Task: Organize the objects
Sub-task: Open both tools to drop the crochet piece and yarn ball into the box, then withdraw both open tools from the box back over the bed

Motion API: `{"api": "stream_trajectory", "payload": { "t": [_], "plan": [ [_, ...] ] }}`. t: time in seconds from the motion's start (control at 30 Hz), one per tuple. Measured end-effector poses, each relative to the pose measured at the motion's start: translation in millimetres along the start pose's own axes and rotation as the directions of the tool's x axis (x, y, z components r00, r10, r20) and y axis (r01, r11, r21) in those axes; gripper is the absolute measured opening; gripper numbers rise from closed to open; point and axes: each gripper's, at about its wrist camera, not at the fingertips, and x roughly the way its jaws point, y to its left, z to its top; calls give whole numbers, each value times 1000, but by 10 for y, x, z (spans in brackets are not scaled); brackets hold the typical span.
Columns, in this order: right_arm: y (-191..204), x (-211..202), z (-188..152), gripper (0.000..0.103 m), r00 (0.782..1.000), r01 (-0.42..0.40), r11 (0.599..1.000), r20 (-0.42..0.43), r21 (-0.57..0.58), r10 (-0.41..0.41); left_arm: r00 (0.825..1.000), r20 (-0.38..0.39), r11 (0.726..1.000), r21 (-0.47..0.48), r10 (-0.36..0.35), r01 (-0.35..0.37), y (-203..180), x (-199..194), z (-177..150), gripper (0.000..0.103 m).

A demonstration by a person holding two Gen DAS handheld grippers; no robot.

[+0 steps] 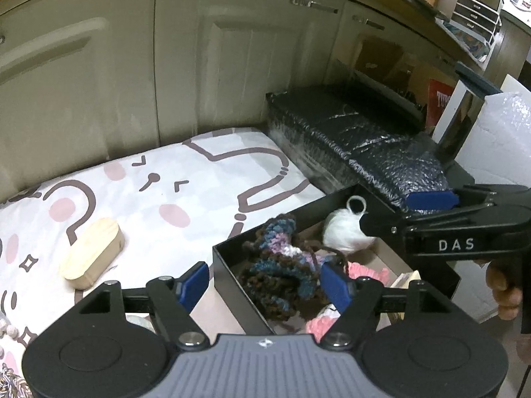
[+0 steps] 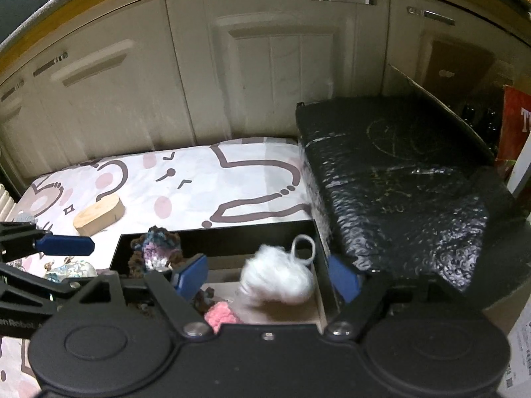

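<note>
A white yarn ball (image 2: 278,277) with a loop, a brown-blue crochet piece (image 1: 282,265) and pink knitting (image 2: 220,315) lie inside a black box (image 1: 232,278); a wooden block (image 1: 93,258) rests on the bed.

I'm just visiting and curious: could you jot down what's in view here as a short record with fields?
setting: patterned cloth before cabinet doors
box: black box, open on top
in box: white yarn ball, brown-blue crochet piece, pink crochet piece
outside box: wooden oval block on the cloth
beside box: black bubble-wrapped parcel
left claw: open, empty
right claw: open over the yarn ball
</note>
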Motion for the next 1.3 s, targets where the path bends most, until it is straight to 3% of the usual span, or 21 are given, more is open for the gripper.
{"api": "stream_trajectory", "payload": {
  "t": [0.67, 1.3],
  "plan": [
    [34, -351, -20, 81, 1000, 10, 1000, 21, 17, -10, 999, 13, 999, -14, 42, -42, -35, -326, 18, 75],
    [206, -1166, 10, 85, 994, 18, 1000, 104, 9, -19, 993, 51, 994, -13, 106, -105, -187, -1071, 22, 75]
  ]
}}
